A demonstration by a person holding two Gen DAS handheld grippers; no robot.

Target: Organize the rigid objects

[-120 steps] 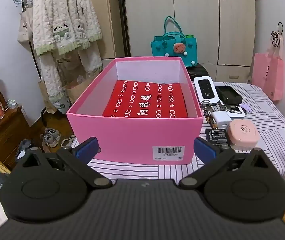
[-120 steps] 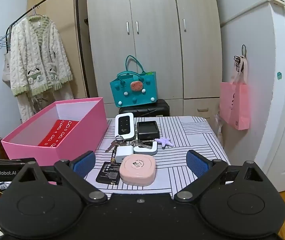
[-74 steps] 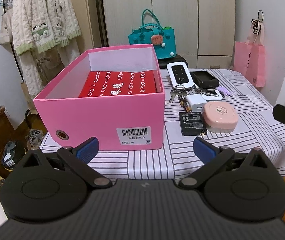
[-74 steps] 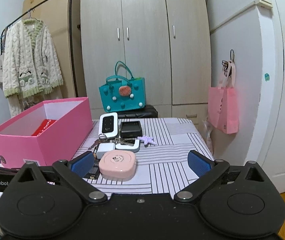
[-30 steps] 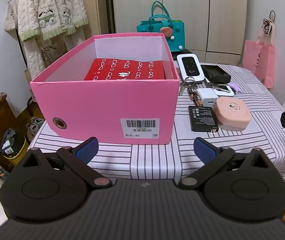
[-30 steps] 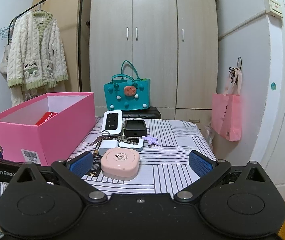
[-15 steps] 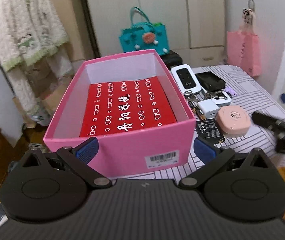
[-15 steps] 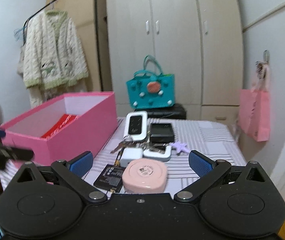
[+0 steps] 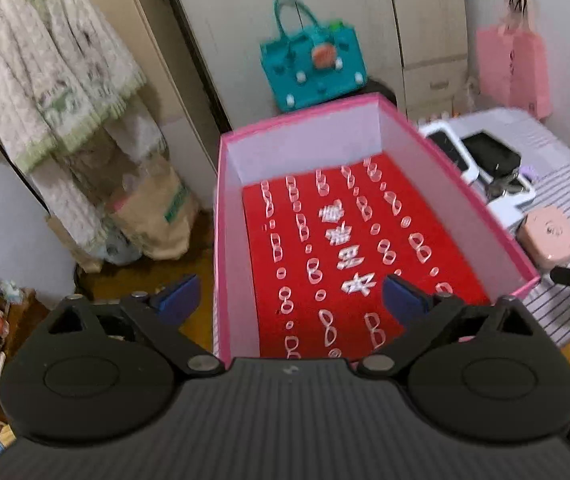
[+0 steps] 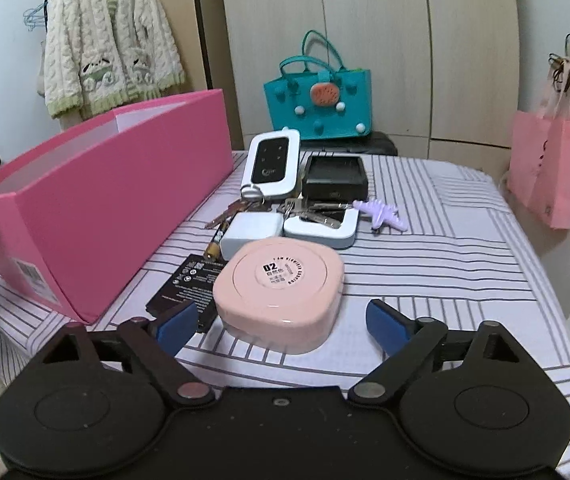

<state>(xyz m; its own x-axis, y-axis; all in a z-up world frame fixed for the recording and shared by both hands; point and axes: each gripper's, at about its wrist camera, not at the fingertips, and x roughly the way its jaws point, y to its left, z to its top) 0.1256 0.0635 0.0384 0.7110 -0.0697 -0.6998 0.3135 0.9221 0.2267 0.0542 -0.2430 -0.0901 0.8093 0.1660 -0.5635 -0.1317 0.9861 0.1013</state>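
— What is shown in the left wrist view?

— The left gripper [image 9: 291, 294] is held above the near end of the pink box [image 9: 497, 216], its tongs spread wide apart and nothing clamped. A red patterned sheet [image 9: 349, 256] is seen on the box floor; one pad hangs outside the left wall, the other over the red sheet. The box is probably being steadied or framed as the drop-off place, judging by the task.

— And the right wrist view?

— The right gripper [image 10: 281, 322] is lowered toward the striped tablecloth [image 10: 465, 264], tongs also apart and empty. The pink round case [image 10: 281, 288] lies between them and just beyond the pads — it is likely lined up to be picked first, being nearest. A black battery [image 10: 189, 280] is touched by its left edge; farther off, a white charger [image 10: 251, 230], keys [image 10: 317, 210], a white device [image 10: 273, 162] and a purple clip [image 10: 383, 212] are clustered right of the box.
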